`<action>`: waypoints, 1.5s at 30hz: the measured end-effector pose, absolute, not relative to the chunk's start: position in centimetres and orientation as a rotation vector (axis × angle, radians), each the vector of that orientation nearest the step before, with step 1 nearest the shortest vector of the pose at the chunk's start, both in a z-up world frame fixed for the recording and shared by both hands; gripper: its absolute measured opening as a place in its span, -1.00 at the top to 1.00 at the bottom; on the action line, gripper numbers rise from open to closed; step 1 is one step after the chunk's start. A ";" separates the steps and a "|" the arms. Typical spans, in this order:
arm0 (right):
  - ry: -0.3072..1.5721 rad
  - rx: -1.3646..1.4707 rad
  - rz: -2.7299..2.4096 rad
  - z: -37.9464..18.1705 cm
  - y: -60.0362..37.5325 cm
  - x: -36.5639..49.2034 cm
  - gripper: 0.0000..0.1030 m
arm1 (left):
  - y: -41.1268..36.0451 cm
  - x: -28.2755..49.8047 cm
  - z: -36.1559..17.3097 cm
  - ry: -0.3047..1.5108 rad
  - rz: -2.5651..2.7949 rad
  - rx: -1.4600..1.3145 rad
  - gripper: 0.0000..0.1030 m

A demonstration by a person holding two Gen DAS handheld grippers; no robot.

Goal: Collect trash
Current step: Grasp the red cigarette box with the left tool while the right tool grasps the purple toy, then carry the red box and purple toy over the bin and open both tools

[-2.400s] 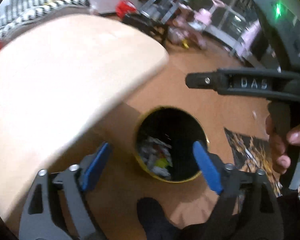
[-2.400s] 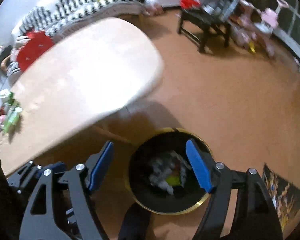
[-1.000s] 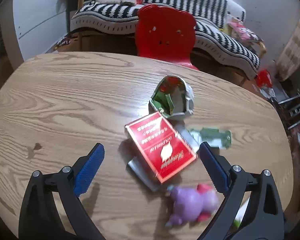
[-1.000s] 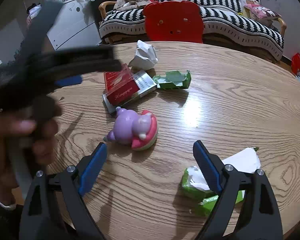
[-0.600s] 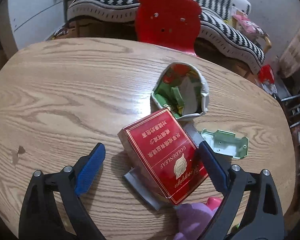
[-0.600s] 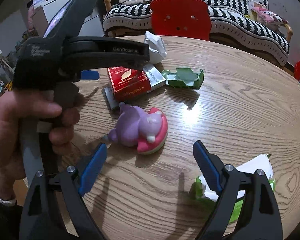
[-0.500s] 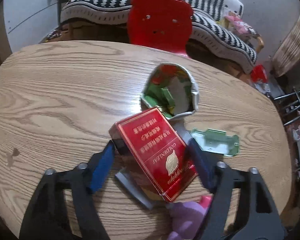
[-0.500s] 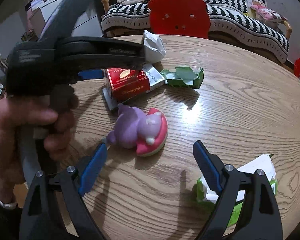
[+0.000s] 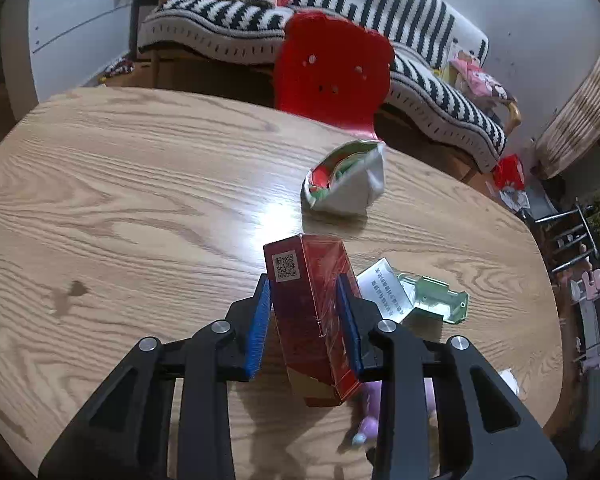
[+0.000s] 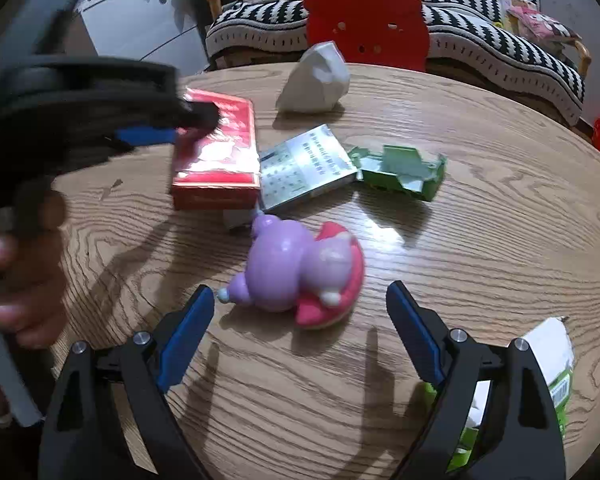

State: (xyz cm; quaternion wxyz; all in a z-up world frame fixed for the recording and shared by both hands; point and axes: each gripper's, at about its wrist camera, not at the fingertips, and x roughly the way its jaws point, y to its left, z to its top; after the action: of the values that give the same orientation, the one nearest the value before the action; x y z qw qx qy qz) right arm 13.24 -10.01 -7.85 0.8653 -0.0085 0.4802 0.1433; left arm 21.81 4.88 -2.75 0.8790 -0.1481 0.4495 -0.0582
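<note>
A red cigarette box stands tipped on edge between the blue pads of my left gripper. Its jaws are closing and both pads press on the box's sides. In the right wrist view the same box sits at the blurred tip of the left gripper, held by a hand. My right gripper is open, low over the table, just in front of a purple and pink toy. More trash lies around: a crumpled white wrapper, a flattened green carton and a grey printed pack.
Everything lies on an oval wooden table. A green and white packet lies beside the right finger, near the table's edge. A red chair and a striped sofa stand beyond the far edge.
The left jaws have come in from wide open onto the red box, which has tipped from flat up onto its edge. The right gripper has drawn closer to the purple toy.
</note>
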 end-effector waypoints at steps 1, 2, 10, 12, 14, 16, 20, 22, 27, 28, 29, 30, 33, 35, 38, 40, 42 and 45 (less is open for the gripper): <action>1.009 -0.021 0.296 -8.1 -9.8 13.4 -0.64 | 5.2 21.3 -2.4 0.930 -0.126 -0.311 0.39; 1.016 -0.021 0.288 -8.4 -9.5 13.7 -0.65 | 5.4 21.0 -2.2 0.926 -0.130 -0.312 0.39; 1.032 -0.008 0.239 -9.4 -8.5 15.2 -0.49 | 6.8 16.8 -0.4 0.869 -0.120 -0.216 0.39; 1.036 0.005 0.242 -9.0 -8.6 15.4 -0.34 | 6.9 16.0 -0.5 0.869 -0.121 -0.195 0.39; 1.018 0.008 0.238 -8.2 -8.9 15.1 -0.21 | 6.9 15.3 -0.6 0.875 -0.121 -0.173 0.39; 0.998 -0.002 0.246 -7.2 -9.3 14.2 -0.18 | 6.7 14.8 -0.7 0.882 -0.125 -0.159 0.39; 0.963 -0.010 0.246 -5.0 -11.3 12.5 -0.18 | 5.7 13.8 -0.4 0.879 -0.138 -0.122 0.39; 0.951 -0.010 0.240 -4.1 -12.6 11.4 -0.18 | 4.6 13.1 -0.1 0.867 -0.154 -0.095 0.39; 0.907 -0.013 0.213 -1.6 -18.1 8.4 -0.18 | 0.4 11.2 0.7 0.844 -0.215 -0.034 0.39; 0.898 -0.010 0.203 -1.1 -19.7 7.4 -0.18 | -0.7 10.8 0.9 0.839 -0.229 -0.023 0.39; 0.895 -0.007 0.198 -0.9 -20.8 6.8 -0.18 | -1.8 10.3 1.1 0.831 -0.246 -0.012 0.39; 0.886 -0.004 0.184 -0.4 -22.5 5.8 -0.18 | -3.4 9.6 1.3 0.823 -0.269 0.006 0.39; 0.864 0.011 0.128 0.3 -27.9 2.4 -0.18 | -7.8 7.6 1.6 0.811 -0.347 0.046 0.39; 0.853 0.043 0.078 0.4 -32.2 -0.2 -0.18 | -11.2 6.1 1.7 0.803 -0.405 0.074 0.39; 0.853 0.090 0.002 -0.2 -38.0 -3.9 -0.18 | -15.8 4.2 1.7 0.799 -0.481 0.103 0.39; 0.858 0.118 -0.045 -0.7 -41.3 -6.2 -0.18 | -19.8 2.4 1.3 0.799 -0.545 0.138 0.39; 0.867 0.149 -0.099 -1.3 -45.0 -8.7 -0.18 | -24.0 0.3 0.4 0.807 -0.618 0.180 0.39; 0.873 0.200 -0.161 -2.3 -49.5 -12.2 -0.18 | -29.2 -2.4 -1.2 0.839 -0.716 0.214 0.39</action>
State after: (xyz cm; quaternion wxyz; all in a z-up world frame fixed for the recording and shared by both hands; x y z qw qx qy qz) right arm -12.18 -49.47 -2.30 0.8983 0.0965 0.4215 -0.0780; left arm -2.35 -29.19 -1.24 0.8463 0.1014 0.3979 -0.3394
